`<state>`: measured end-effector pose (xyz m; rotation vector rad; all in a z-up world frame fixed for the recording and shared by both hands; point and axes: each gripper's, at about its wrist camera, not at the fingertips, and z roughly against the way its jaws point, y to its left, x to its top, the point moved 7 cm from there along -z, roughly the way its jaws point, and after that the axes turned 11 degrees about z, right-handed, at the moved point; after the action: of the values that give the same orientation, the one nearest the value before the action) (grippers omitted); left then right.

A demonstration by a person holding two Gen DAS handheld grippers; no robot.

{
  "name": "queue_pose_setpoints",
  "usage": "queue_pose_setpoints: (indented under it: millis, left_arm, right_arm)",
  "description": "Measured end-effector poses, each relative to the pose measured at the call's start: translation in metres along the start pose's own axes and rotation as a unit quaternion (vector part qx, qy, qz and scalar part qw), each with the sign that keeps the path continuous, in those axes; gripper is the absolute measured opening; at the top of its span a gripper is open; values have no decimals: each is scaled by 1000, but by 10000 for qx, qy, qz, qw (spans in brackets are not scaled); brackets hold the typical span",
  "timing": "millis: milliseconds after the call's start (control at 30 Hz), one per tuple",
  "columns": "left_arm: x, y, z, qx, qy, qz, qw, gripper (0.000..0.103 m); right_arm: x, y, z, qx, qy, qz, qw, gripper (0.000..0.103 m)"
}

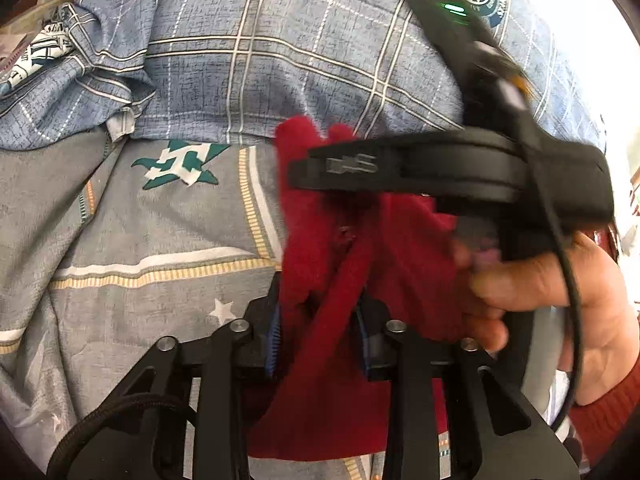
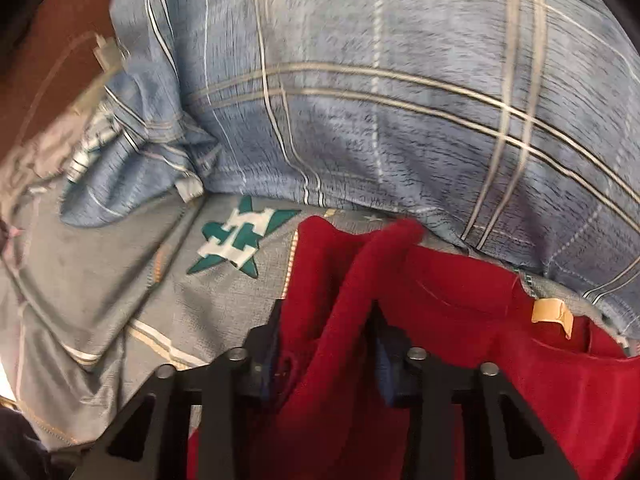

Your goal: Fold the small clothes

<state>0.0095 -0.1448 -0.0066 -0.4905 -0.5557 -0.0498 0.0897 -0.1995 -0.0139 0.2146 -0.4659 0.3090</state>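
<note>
The red garment (image 2: 460, 300) lies bunched on the bed sheet (image 1: 140, 240), just below a plaid pillow (image 1: 280, 60); no neat fold shows yet, so most of the folding looks still ahead. The left tool (image 1: 320, 328) stands narrow with a red ridge between its pads. The right tool (image 2: 326, 340) likewise seems to pinch cloth, though blur hides contact. No container is visible.

Grey star-print bedsheet (image 2: 120, 280), red garment (image 2: 560, 380) and blue plaid pillow (image 2: 400, 100) (rumpled) on it.
</note>
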Motion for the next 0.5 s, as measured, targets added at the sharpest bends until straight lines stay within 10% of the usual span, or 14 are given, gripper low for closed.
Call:
queue_pose_setpoints:
  millis: [100,500]
  left_arm:
    - [-1,5,0,115,-40,90,9999,65]
    - [-3,9,-9,182,-113,-8,9998,56]
  right_arm:
    - [-7,-7,14,-41,-161,35,9999,26]
    - [-13,-11,37,-105,-430,-26,9990,26]
